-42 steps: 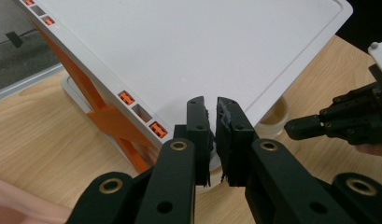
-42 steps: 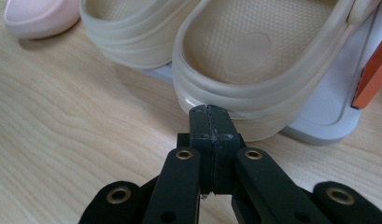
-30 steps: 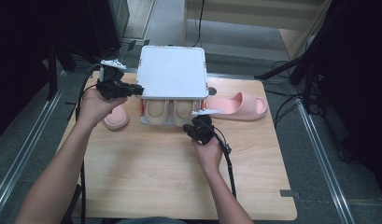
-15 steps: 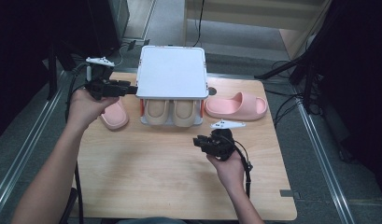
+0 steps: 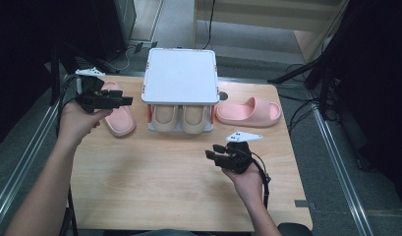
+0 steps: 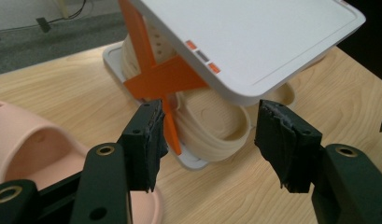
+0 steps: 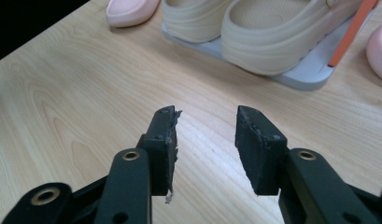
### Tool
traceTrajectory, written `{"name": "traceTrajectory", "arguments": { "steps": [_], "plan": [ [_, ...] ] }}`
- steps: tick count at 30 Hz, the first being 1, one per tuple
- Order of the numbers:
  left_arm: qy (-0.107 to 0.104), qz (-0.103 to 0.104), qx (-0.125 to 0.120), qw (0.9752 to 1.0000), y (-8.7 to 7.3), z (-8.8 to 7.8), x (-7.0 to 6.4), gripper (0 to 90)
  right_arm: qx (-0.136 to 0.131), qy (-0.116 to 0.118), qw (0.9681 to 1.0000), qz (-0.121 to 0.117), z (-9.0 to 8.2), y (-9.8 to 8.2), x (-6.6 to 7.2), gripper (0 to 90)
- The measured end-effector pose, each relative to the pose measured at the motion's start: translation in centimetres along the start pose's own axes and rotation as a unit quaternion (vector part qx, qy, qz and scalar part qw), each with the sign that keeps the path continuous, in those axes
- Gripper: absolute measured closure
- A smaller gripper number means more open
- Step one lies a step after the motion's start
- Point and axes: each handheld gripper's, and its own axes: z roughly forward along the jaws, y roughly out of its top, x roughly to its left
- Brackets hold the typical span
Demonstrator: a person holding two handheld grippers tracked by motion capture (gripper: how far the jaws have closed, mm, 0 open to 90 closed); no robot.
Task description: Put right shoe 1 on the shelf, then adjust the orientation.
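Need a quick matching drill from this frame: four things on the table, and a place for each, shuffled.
Things:
1. beige slippers
2. pink slipper near the left gripper
3. pink slipper on its own
4. right gripper

Places:
A. right of the rack, lying on the table
B. over bare wood, in front of the rack, jaws open and empty
C. on the rack's lower shelf, under the white top
D. left of the rack, beside the left gripper

Pairs: 1-C, 2-D, 3-A, 4-B

Two pink slippers [image 5: 119, 118], two beige slippers [image 5: 165, 118], one rack [image 5: 180, 76].
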Motion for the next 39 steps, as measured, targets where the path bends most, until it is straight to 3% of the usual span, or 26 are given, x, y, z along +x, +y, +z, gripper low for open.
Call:
{"name": "traceTrajectory", "arguments": {
  "steps": [4, 7, 25, 30, 37, 39],
  "plan": [
    [0.005, -0.009, -0.001, 0.9999, -0.9, -0.2, 0.7, 41.5, -0.005, 0.010, 0.9999, 0.007, 0.5, 0.5, -0.2, 57.3],
    [-0.002, -0.025, -0.004, 0.9997, -1.6, -0.1, 1.3, 41.4, -0.004, 0.013, 0.9999, 0.005, 0.9, 0.7, -0.3, 57.3],
    [0.053, -0.046, 0.019, 0.9973, -5.1, 1.2, 4.1, 42.7, 0.008, 0.030, 0.9995, -0.001, 2.5, 1.5, -0.1, 57.3],
    [0.060, -0.031, 0.002, 0.9977, -5.9, 1.7, 5.0, 63.6, 0.013, 0.028, 0.9995, 0.001, 2.6, 1.3, 0.0, 57.3],
    [0.071, -0.047, 0.014, 0.9963, -6.0, 3.0, 6.8, 86.0, 0.024, 0.020, 0.9995, -0.006, 2.4, 0.8, 0.5, 57.3],
    [0.070, -0.055, 0.013, 0.9959, -6.0, 3.5, 7.4, 87.3, 0.025, 0.018, 0.9995, -0.007, 2.2, 0.6, 0.4, 57.3]
  ]
}}
